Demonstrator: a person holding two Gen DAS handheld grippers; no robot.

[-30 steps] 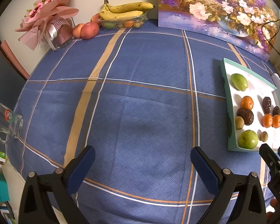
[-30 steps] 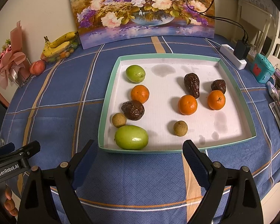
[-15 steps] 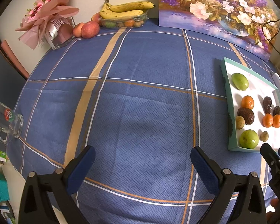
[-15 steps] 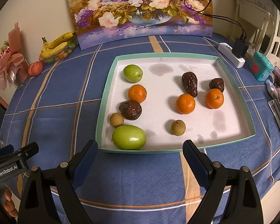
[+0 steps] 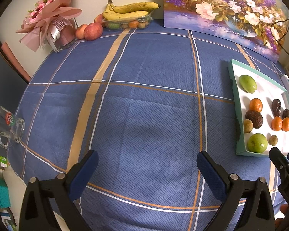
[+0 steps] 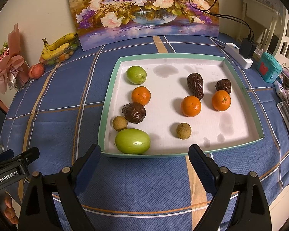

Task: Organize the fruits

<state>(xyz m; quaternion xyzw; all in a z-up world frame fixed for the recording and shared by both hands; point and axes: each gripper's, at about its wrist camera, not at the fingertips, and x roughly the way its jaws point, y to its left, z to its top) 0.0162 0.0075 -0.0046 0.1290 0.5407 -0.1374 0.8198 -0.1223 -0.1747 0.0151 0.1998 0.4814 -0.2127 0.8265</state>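
Note:
A white tray with a teal rim (image 6: 240, 88) (image 5: 233, 88) lies on the blue plaid tablecloth. It holds two green fruits (image 6: 132, 141) (image 6: 136, 74), three small oranges (image 6: 141, 95) (image 6: 190, 105) (image 6: 221, 100), three dark wrinkled dates (image 6: 134, 112) (image 6: 196, 85) (image 6: 223, 85) and two small tan round fruits (image 6: 119, 123) (image 6: 183, 130). My right gripper (image 6: 144, 161) stands open just in front of the tray's near edge, empty. My left gripper (image 5: 147, 168) is open over bare cloth, left of the tray, holding nothing.
At the far wall stand a flower painting (image 6: 144, 9), bananas on a clear fruit box (image 5: 128, 13), red apples (image 5: 92, 31) and a pink bouquet (image 5: 48, 25). A glass mug (image 5: 8, 127) sits at the left edge. A power strip (image 6: 239, 57), a teal box (image 6: 268, 70) and small items lie right.
The right gripper has drifted slightly so the tray sits a little lower-left in its view. The left view is nearly unchanged. Both grippers stay open.

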